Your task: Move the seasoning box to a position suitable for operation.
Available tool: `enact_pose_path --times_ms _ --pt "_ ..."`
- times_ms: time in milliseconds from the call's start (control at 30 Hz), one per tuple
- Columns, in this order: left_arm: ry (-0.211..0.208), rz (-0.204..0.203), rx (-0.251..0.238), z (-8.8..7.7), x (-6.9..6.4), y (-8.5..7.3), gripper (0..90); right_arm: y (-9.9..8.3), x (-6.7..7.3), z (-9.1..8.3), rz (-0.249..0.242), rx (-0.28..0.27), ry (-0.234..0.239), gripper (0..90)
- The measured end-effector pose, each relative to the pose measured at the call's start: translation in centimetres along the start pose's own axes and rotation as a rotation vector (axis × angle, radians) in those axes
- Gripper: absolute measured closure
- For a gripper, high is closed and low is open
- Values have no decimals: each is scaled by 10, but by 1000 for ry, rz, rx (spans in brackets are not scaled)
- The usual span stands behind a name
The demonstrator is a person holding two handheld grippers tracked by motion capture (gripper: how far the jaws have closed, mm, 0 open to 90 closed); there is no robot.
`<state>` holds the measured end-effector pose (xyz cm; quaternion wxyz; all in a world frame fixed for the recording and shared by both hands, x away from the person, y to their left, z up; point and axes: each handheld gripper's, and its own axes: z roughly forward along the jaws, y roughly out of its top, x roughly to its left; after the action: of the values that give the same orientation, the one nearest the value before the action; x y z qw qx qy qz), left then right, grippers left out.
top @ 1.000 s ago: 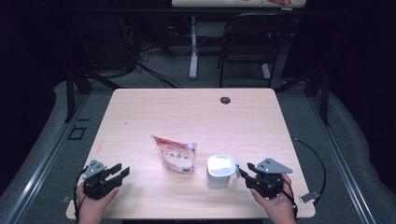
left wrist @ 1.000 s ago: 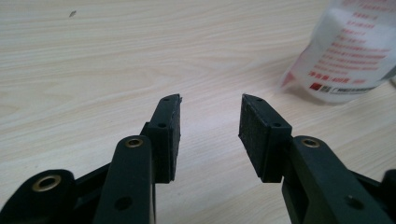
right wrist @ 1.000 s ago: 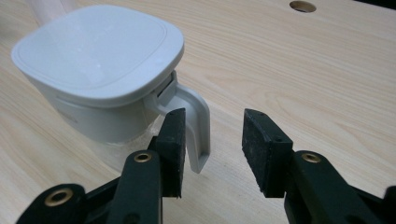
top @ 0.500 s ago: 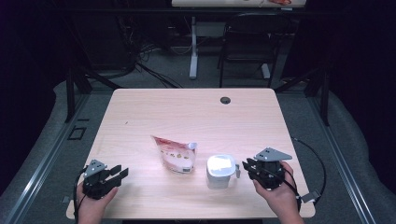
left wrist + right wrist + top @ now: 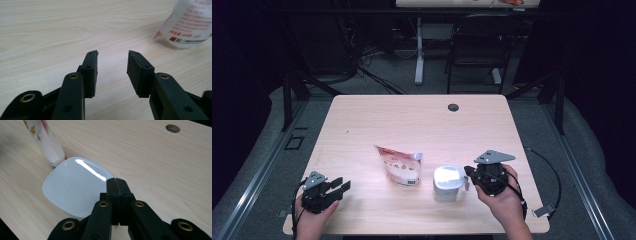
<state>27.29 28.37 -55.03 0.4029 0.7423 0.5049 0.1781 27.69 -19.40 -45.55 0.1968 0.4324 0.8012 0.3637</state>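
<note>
A white square-lidded container (image 5: 448, 182) stands on the wooden table (image 5: 412, 120) at the front right. Left of it lies a red and white spouted pouch (image 5: 399, 167). My right gripper (image 5: 468, 173) hovers at the container's right side. In the right gripper view this gripper (image 5: 116, 180) has just closed and is shut with nothing between the jaws; its tip is over the edge of the lid (image 5: 75, 185), with the pouch (image 5: 47, 142) beyond. My left gripper (image 5: 341, 187) rests at the front left. Its jaws (image 5: 112, 56) have just widened slightly and stand open and empty, with the pouch (image 5: 190, 25) farther off.
A round cable hole (image 5: 453, 107) sits near the table's far edge, also seen as the hole (image 5: 173, 128) in the right gripper view. Behind the table are a chair (image 5: 472, 55) and a desk leg (image 5: 418, 50) on dark floor. Bare wood lies across the far half.
The right gripper has risen and shifted slightly left toward the container, and its jaws have closed from open to shut. The left gripper has stayed in place.
</note>
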Motion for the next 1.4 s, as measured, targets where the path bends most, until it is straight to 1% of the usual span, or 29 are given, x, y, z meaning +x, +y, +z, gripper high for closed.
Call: enact_pose_path --times_ms 167,300,400,433,533,700,867,1200,1233,1367,1400 --pt "8 4 16 2 0 0 603 -3 1 5 1 12 11 900" --pt "2 -1 13 2 0 0 591 -4 3 10 3 17 16 900" --pt "-1 -1 10 3 0 -1 583 -4 4 12 8 3 19 900" --pt "-1 -1 11 3 0 -1 582 -4 4 12 -2 9 22 900" --pt "0 -3 9 2 1 0 581 -4 6 15 -3 17 21 900" --pt "-2 -9 8 2 1 -1 578 -5 4 15 10 11 27 900" --pt "-4 -5 7 2 1 -1 576 -6 2 15 25 8 45 900" --pt "-3 -6 5 2 0 -1 574 -7 0 14 34 5 47 900" --pt "-3 -6 5 2 0 -1 573 -8 -1 14 44 1 48 900" --pt "-5 -5 7 2 0 -1 572 -9 -2 14 54 -1 54 900" --pt "-5 -5 7 2 0 -1 572 -9 -2 15 65 -7 59 900"
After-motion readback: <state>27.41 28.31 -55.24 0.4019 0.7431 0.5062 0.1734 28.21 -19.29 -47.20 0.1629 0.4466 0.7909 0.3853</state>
